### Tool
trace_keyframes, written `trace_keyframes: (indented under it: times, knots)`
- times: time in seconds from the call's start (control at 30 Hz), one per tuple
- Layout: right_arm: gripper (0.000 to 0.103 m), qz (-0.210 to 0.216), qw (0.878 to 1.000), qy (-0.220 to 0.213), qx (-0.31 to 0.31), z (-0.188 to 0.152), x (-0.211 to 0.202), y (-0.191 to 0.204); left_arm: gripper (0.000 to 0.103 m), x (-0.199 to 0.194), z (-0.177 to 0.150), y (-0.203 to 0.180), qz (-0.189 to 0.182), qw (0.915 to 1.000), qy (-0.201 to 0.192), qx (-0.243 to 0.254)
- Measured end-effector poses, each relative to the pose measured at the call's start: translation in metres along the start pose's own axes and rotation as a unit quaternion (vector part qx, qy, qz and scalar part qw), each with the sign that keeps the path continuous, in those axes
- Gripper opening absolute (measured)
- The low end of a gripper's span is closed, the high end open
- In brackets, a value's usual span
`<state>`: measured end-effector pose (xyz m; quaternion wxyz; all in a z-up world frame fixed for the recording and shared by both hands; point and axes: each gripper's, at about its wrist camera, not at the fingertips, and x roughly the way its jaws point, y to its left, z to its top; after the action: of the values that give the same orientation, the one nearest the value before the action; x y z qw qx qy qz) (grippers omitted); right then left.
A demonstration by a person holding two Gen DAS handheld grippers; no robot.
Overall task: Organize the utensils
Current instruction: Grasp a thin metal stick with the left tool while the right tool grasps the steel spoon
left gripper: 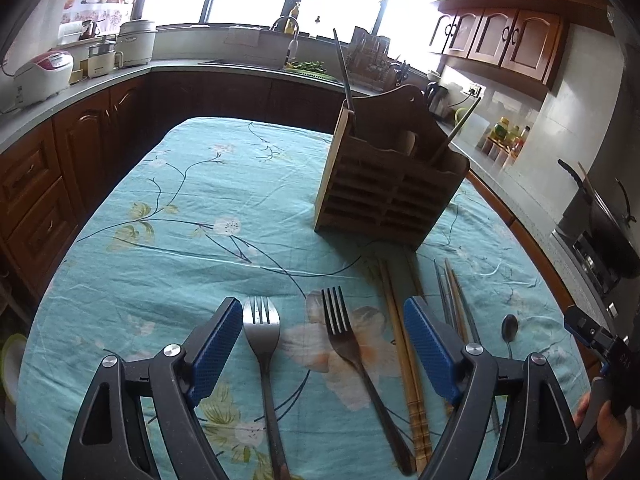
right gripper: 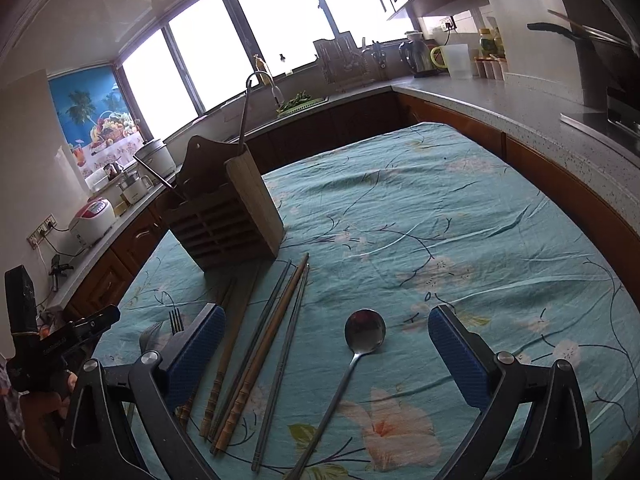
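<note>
The left gripper [left gripper: 323, 344] hangs above the teal flowered tablecloth [left gripper: 168, 208] with its blue pads spread wide and nothing between them pressed; two forks lie on the cloth in the gap, a lighter fork [left gripper: 262, 332] near the left pad and a darker fork [left gripper: 344, 340] beside it. A pair of wooden chopsticks [left gripper: 404, 348] lies just inside the right pad. The right gripper [right gripper: 326, 350] is also spread wide and empty, a metal spoon [right gripper: 362, 338] lying on the cloth between its fingers, with wooden and metal chopsticks [right gripper: 276, 320] near its left pad. The wooden utensil holder [left gripper: 388, 184] stands upright beyond the cutlery, two long handles sticking out of it
</note>
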<state>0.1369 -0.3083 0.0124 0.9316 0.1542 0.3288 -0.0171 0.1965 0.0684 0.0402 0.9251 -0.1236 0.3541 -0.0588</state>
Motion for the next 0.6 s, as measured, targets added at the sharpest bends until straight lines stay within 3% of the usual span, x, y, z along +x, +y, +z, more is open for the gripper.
trace_keyframes:
  times: [0.17, 0.33, 0.47, 0.6]
  knots:
    - [0.102, -0.002, 1.000, 0.023, -0.001, -0.003, 0.012, -0.005, 0.080, 0.014, 0.007, 0.000, 0.000, 0.9995, 0.024, 0.020]
    - [0.098, -0.020, 0.998, 0.047, -0.023, -0.003, 0.029, -0.007, 0.069, 0.039, 0.018, -0.001, 0.004, 0.9978, 0.050, 0.044]
    - [0.081, -0.038, 0.995, 0.087, -0.029, -0.004, 0.051, -0.014, 0.058, 0.063, 0.025, -0.003, 0.004, 0.9960, 0.071, 0.054]
    - [0.063, -0.051, 0.993, 0.108, -0.026, -0.007, 0.063, -0.021, 0.056, 0.087, 0.026, -0.008, 0.005, 0.9928, 0.095, 0.074]
